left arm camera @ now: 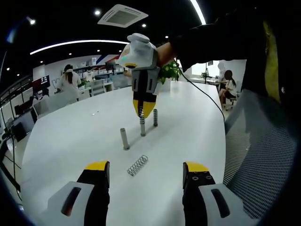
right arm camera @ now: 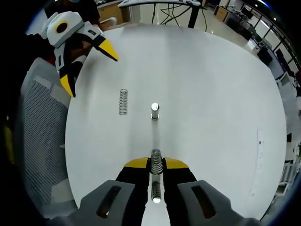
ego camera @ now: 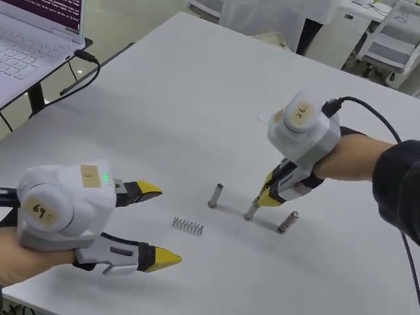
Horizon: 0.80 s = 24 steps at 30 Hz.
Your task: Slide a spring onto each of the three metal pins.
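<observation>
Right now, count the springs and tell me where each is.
3. A loose spring lies on the table by the left hand-held gripper; a second spring sits on the rightmost pin; a third spring is gripped by the right hand-held gripper at the middle pin.

The left tool point(ego camera: 167, 224) is held level, jaws wide apart; the right tool point(ego camera: 266, 197) points steeply down, jaws pinched on a spring point(right arm camera: 156, 162).

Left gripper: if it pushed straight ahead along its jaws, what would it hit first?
Most likely the loose spring, lying just ahead between the left gripper's open jaws; the bare pin stands beyond it. Its height over the table is unclear, so it might pass above.
</observation>
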Each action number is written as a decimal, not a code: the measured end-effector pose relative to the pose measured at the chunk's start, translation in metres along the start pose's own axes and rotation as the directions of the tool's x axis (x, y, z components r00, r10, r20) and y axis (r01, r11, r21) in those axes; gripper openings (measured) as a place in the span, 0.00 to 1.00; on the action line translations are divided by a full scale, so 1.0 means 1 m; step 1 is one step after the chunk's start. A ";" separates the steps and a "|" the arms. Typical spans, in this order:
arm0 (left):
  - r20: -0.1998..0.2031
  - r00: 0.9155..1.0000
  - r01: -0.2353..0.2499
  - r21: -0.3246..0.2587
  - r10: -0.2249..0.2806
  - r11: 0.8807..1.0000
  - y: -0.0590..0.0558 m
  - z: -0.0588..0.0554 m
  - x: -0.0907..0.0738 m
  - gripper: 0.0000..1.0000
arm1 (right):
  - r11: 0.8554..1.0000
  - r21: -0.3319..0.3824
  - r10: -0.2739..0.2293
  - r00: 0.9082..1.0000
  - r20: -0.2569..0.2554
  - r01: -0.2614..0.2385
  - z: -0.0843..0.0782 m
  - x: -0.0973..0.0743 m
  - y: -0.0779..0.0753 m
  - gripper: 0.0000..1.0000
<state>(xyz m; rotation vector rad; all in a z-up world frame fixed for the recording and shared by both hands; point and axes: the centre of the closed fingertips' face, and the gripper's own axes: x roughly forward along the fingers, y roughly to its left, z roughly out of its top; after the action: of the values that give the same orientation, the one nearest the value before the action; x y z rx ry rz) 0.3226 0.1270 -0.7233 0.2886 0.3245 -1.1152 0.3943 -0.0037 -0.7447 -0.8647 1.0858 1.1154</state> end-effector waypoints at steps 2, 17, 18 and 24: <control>0.000 1.000 0.001 0.000 -0.001 1.000 0.000 0.000 0.000 0.59 | 1.000 -0.001 -0.001 1.000 -0.003 0.001 -0.001 0.003 0.000 0.08; -0.004 1.000 0.008 0.001 -0.008 1.000 -0.001 -0.001 0.003 0.57 | 1.000 0.005 0.004 1.000 -0.018 -0.004 -0.006 0.025 0.002 0.08; -0.004 1.000 0.008 0.001 -0.008 1.000 -0.001 -0.001 0.003 0.57 | 1.000 0.002 0.004 1.000 -0.018 -0.004 -0.006 0.026 0.002 0.08; -0.003 1.000 0.008 0.001 -0.008 1.000 0.000 -0.001 0.003 0.56 | 1.000 0.001 0.012 1.000 -0.029 -0.011 -0.007 0.031 0.005 0.08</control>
<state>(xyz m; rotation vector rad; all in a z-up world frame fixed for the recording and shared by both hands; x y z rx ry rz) 0.3242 0.1247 -0.7255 0.2899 0.3284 -1.1232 0.3905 -0.0014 -0.7768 -0.8773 1.1158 1.1153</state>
